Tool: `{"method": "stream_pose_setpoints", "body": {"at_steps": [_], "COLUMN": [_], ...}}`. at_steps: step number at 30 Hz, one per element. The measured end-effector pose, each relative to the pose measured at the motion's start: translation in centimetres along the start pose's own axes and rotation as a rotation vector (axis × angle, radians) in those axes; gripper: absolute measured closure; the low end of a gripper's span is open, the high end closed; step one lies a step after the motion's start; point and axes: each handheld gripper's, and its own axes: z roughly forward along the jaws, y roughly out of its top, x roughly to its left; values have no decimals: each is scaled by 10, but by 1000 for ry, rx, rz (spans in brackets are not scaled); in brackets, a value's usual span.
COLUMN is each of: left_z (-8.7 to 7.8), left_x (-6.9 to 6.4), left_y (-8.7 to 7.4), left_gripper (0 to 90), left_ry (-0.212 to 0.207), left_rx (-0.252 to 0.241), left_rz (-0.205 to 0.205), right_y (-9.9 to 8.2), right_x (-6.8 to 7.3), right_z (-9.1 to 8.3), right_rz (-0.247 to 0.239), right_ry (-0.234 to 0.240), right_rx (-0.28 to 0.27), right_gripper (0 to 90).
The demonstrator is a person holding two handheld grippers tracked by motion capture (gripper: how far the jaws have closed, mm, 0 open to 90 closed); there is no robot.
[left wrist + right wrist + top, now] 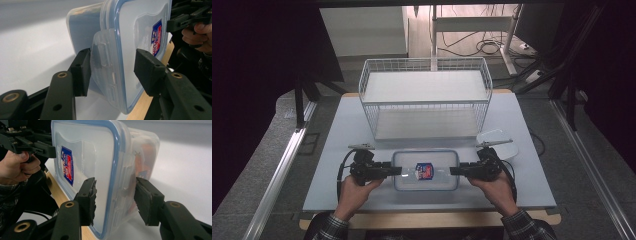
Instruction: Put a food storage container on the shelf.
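Both claws clamp the plastic box (426, 170): left claw (396, 170) on its left end, right claw (455, 170) on its right. It seems slightly lifted off the table (337, 165), long axis spanning hand to hand, wire basket (426, 97) straight ahead.

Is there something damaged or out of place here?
The inner pad of the right gripper looks torn and ragged at its edge. The clear lidded box sits square between both grippers, lid on; nothing is spilled.

Clear glossy plastic box (426, 170), prob. smooth
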Motion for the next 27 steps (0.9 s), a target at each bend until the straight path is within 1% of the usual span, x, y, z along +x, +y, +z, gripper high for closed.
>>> {"method": "stream_pose_setpoints", "body": {"at_steps": [6,10,20,24,25,26,27], "left_z": [-10,-16,-34,-43,-44,-44,-46], "left_x": [-7,-12,-30,-35,-35,-35,-36], "left_y": [15,28,68,89,93,93,98], "left_gripper": [483,482,483,482,482,483,483], "left_ry": [16,27,47,56,56,56,56], "left_rx": [-36,-57,-107,-129,-134,-134,-138], "left_rz": [33,54,110,131,136,136,141], "right_y": [13,24,63,81,87,91,91], "right_x": [7,11,26,30,31,32,32], "right_z": [-7,-13,-39,-48,-50,-52,-52], "right_rz": [-43,-67,-133,-153,-158,-163,-163], "right_ry": [-4,-9,-28,-31,-33,-34,-34], "right_rx": [-30,-50,-100,-124,-132,-137,-137], "right_gripper": [529,529,528,527,527,527,527]}}
